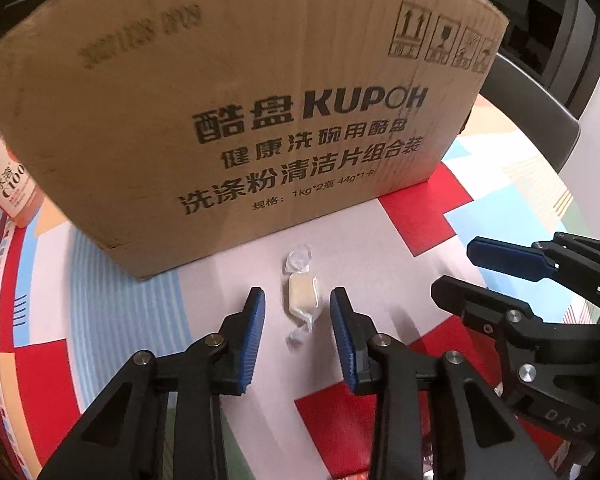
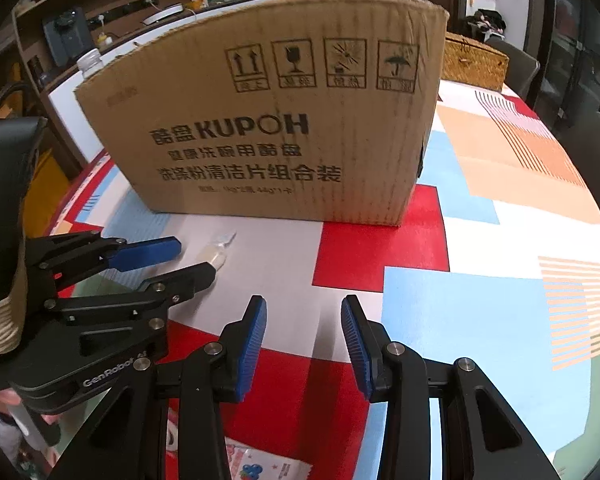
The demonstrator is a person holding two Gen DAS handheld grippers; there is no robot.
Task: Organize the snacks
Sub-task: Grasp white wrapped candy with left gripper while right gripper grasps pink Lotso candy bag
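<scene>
— Bright patchwork tablecloth point(image 2: 480, 312), big brown cardboard box point(image 1: 236, 120) standing on it.
— And the small clear-wrapped cream candy point(image 1: 302, 300) lies just before it, between the left gripper point(image 1: 298, 320)'s parted blue pads, untouched.
— So pick-up's the step; next, I'd say, squeeze it.
— The right gripper point(image 2: 304, 332) hangs open, empty.

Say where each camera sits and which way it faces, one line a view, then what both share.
Left wrist: on the left gripper, angled down at a wrapped candy lying between its open fingers; the right gripper shows at right.
Right wrist: on the right gripper, angled down at the tablecloth; the left gripper and a sleeve show at left.
Shared: the cardboard box, candy, tablecloth.
</scene>
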